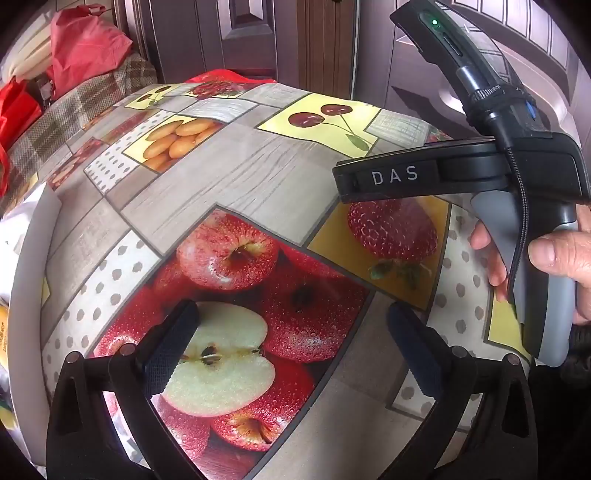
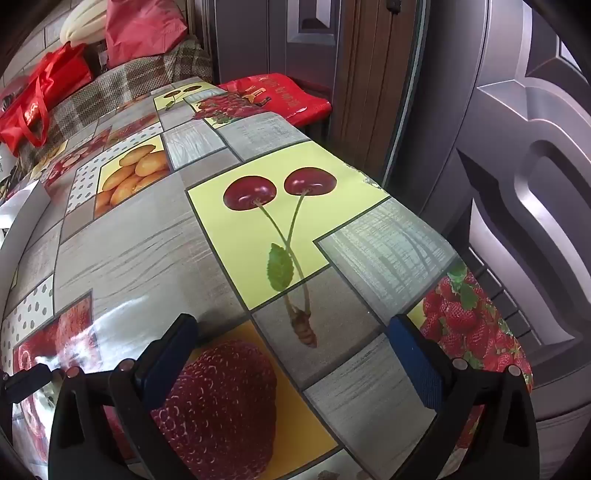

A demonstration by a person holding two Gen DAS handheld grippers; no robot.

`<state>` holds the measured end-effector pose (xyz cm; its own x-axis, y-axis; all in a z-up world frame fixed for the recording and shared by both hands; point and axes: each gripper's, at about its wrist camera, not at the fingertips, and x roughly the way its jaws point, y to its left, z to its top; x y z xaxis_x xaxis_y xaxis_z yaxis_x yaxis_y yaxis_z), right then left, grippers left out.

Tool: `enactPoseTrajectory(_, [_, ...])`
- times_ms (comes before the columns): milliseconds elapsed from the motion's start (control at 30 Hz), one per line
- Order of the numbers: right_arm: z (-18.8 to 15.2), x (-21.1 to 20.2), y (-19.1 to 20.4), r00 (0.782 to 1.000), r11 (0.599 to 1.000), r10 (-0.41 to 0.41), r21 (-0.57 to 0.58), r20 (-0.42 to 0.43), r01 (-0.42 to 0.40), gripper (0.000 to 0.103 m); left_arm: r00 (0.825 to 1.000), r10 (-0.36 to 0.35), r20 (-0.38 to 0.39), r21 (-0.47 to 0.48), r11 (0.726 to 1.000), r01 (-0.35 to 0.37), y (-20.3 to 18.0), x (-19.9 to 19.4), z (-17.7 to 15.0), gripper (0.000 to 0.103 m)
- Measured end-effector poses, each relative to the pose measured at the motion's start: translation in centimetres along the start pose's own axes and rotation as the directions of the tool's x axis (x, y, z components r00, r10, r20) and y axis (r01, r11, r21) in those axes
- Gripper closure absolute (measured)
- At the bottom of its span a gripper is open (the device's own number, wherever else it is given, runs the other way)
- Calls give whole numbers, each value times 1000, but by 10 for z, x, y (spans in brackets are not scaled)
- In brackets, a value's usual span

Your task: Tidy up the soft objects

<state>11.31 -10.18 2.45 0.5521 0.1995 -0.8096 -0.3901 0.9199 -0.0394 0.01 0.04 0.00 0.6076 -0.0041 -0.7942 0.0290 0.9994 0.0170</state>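
The left gripper (image 1: pixel 291 350) hangs over the table with its jaws spread wide and nothing between them; under the gap lies only the printed picture of a halved apple among red apples on the glossy tablecloth (image 1: pixel 229 173). The right gripper (image 2: pixel 295 362) is likewise spread apart and holds nothing, poised above a printed strawberry and the stalks of two printed cherries near the table's right edge. From the left wrist view the right tool shows side-on at the right of the frame, a black body lettered "DAS" with a grey handle gripped by the person's right hand (image 1: pixel 554 258), and a braided cable runs down along it. No loose soft thing lies on the cloth between or just ahead of either pair of fingers. The soft things sit well away at the far left end, beyond the table: a pink cushion (image 2: pixel 144 29) propped on a checked blanket (image 2: pixel 125 85), a pale ribbed cushion (image 2: pixel 88 22) just beside it, and a red bag (image 2: pixel 40 99) with handles resting on the blanket's near end. Another red bag (image 2: pixel 280 96) with printed lettering lies flat just past the table's far edge, by a brown wooden frame. A white box edge (image 2: pixel 18 218) stands along the table's left side; what it contains I cannot make out. Grey-purple panelled doors (image 2: pixel 535 184) close the room to the right.
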Motion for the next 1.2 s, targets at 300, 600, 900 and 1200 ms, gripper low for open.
enactPoseTrajectory(300, [0, 0, -2, 1000, 1000, 6, 1, 0, -6, 0, 1000, 3, -1, 2, 1000, -3, 0, 0, 0, 1])
enactPoseTrajectory(600, [1, 0, 3, 1000, 1000, 14, -11, 0, -14, 0, 1000, 4, 0, 3, 1000, -4, 0, 0, 0, 1])
enactPoseTrajectory(900, [0, 0, 2, 1000, 1000, 23, -15, -1, -23, 0, 1000, 4, 0, 3, 1000, -4, 0, 0, 0, 1])
enactPoseTrajectory(1200, [0, 1, 5, 999, 999, 36, -34, -4, -36, 0, 1000, 1, -1, 2, 1000, -1, 1, 1, 0, 1])
